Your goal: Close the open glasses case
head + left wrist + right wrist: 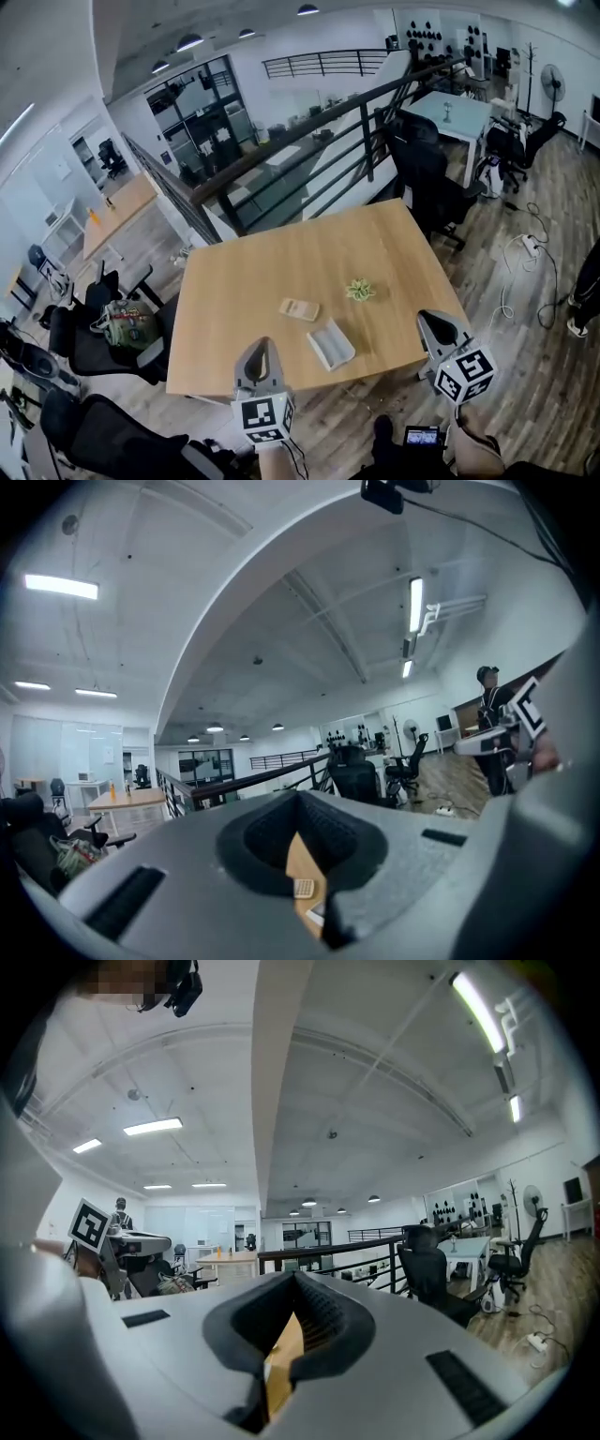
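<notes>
I hold my left grey plastic two-jaw tongs (pixel 263 349) low on my left side, pointing level and away from me. Its jaws are pressed together at the tips with nothing between them, and its black-and-white marker cube (pixel 263 417) sits at the rear, just ahead of my left wrist (pixel 275 465). My right grey plastic two-jaw tongs (pixel 428 321) points the same way, well apart from the left one, jaws likewise closed and empty, its own marker cube (pixel 466 373) tilted outward in front of my right forearm (pixel 478 452).
</notes>
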`<state>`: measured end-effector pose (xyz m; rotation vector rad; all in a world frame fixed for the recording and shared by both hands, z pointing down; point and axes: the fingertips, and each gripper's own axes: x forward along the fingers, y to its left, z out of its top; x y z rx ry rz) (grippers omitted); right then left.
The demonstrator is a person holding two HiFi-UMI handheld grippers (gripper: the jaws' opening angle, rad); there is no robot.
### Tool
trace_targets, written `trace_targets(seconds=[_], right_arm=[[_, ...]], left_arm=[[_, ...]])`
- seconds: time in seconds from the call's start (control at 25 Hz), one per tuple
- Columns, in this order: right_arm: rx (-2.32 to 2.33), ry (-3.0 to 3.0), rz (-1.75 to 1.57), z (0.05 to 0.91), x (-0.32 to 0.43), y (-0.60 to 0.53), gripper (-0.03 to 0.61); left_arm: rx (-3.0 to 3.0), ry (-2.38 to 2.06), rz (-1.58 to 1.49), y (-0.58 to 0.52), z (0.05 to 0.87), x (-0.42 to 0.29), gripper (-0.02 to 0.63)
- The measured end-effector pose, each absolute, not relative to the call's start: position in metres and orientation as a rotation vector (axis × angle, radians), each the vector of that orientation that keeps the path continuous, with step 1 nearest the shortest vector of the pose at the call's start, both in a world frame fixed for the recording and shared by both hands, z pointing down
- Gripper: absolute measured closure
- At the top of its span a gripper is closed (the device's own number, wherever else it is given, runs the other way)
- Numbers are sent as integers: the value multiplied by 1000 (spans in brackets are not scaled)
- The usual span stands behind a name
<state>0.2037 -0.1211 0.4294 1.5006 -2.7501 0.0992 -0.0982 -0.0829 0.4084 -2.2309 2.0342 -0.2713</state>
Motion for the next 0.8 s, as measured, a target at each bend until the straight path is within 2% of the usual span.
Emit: trace_targets(seconds=[0.24, 0.8], right_arm=[[1481, -2788, 199, 444, 223, -178, 565], [1495, -2826, 253, 473, 218, -226, 565]], left_arm=[[-2210, 1970, -419, -143, 406, -68, 614], [-2174, 1967, -440, -189, 405, -83, 614]])
